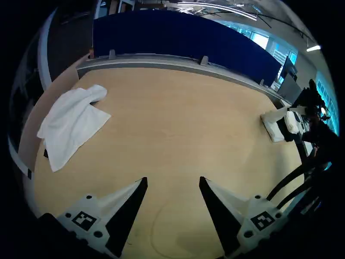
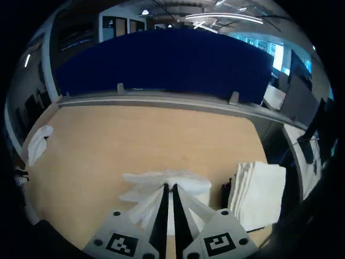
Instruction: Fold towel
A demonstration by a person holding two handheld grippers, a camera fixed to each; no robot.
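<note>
In the right gripper view, my right gripper [image 2: 170,188] is shut on a folded white towel [image 2: 189,181], which lies bunched on the wooden table [image 2: 129,138] just ahead of the fingertips. A loose, crumpled white towel [image 1: 71,123] lies at the table's left side, and in the right gripper view that same loose towel [image 2: 39,144] sits at the far left. My left gripper [image 1: 172,184] hovers open over bare wood near the front edge, holding nothing. The crumpled towel is well to its left and farther off.
A stack of folded white towels [image 2: 258,198] sits at the table's right edge, beside the held towel. In the left gripper view, folded white cloth [image 1: 274,125] and a dark sleeve [image 1: 321,134] appear far right. A blue partition [image 1: 181,39] with a grey rail [image 1: 172,64] borders the table's back.
</note>
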